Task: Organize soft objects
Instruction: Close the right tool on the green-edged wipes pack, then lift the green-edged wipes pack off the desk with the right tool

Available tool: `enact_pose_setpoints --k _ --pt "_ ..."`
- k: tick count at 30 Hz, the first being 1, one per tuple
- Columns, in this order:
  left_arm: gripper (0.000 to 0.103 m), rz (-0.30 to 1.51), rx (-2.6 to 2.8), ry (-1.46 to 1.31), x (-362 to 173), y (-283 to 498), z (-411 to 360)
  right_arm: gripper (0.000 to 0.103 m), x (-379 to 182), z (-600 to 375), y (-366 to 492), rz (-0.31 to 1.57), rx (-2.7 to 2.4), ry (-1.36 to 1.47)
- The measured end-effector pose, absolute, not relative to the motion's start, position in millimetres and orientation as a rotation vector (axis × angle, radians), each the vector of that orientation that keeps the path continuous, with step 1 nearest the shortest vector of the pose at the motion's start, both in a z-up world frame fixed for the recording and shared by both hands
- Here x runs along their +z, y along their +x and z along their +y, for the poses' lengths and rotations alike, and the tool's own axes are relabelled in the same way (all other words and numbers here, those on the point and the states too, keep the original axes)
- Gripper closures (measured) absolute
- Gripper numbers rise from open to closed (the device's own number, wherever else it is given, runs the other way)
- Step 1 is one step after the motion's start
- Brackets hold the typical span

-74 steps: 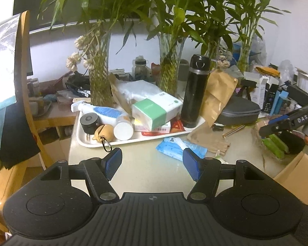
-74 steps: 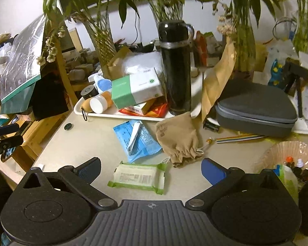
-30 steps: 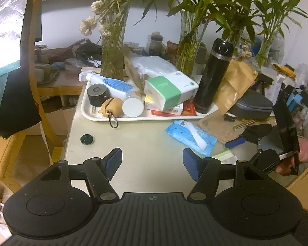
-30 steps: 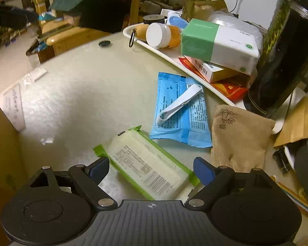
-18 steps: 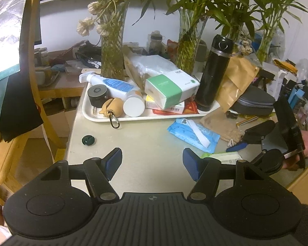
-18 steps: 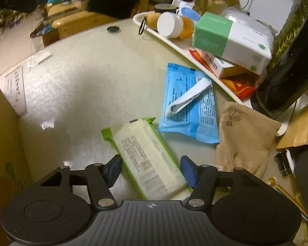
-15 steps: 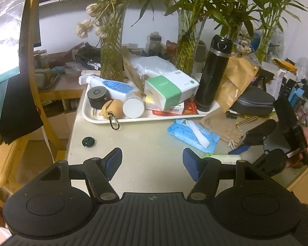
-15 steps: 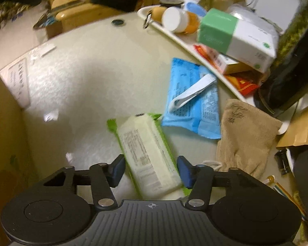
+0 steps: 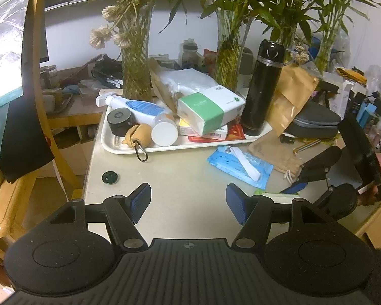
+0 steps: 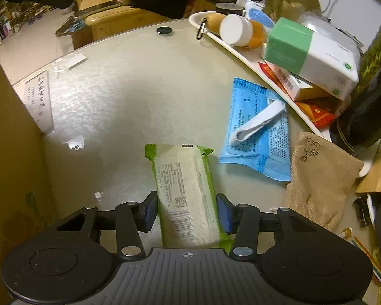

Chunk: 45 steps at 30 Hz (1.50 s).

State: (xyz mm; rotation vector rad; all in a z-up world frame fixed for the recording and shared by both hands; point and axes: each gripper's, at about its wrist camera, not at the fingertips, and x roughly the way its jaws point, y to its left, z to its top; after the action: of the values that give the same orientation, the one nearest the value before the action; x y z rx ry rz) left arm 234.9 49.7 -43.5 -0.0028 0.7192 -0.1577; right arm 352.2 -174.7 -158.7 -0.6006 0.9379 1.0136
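Note:
A green-edged tissue pack (image 10: 185, 185) lies lengthwise between the pads of my right gripper (image 10: 186, 211), whose jaws are closing and touch both long edges of the pack. In the left wrist view only a strip of that pack (image 9: 274, 195) shows under the right gripper's upper finger (image 9: 317, 165). A blue wipes pack (image 10: 259, 129) with a white clip lies just beyond, and a tan drawstring pouch (image 10: 317, 178) sits to its right. My left gripper (image 9: 188, 200) hovers open over bare tabletop, holding nothing.
A white tray (image 9: 129, 150) crowded with a green-and-white tissue box (image 9: 208, 106), bottles and a black flask (image 9: 263, 89) stands behind. A cardboard box wall (image 10: 10, 152) rises at the left of the right wrist view. A grey case (image 9: 312, 122) and plant vases line the back.
My right gripper came down over the green tissue pack and its jaws narrowed from wide open to touching the pack's sides; the pack turned lengthwise between them. The left gripper stayed put.

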Motion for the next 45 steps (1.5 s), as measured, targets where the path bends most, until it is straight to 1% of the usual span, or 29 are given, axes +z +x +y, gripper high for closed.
enact_pose_setpoints --k 6,12,25,33,39,43,45 --pt "0.038 0.702 -0.17 0.011 -42.9 233.2 49.4 0.053 -145.7 -176.0 351.3 0.921 1.023 -0.58" --pt "0.038 0.688 -0.17 0.031 -41.7 230.5 48.5 0.053 -118.2 -181.5 348.9 0.874 1.007 -0.542" --pt "0.038 0.679 -0.167 0.043 -39.8 231.0 46.4 0.053 -76.3 -201.4 324.4 0.783 0.847 -0.481" --pt "0.038 0.654 -0.237 0.135 -35.3 231.7 38.8 0.053 -46.0 -231.7 305.6 0.671 0.683 -0.391" --pt "0.038 0.686 -0.32 0.135 -34.8 243.2 28.6 0.053 -39.5 -257.9 302.1 0.683 0.581 -0.292" --pt "0.038 0.702 -0.361 0.22 -24.9 259.5 10.7 0.053 -40.9 -274.5 302.4 0.712 0.535 -0.185" --pt "0.038 0.709 -0.372 0.265 -16.1 270.7 -1.1 0.053 -42.5 -276.8 300.5 0.717 0.497 -0.187"
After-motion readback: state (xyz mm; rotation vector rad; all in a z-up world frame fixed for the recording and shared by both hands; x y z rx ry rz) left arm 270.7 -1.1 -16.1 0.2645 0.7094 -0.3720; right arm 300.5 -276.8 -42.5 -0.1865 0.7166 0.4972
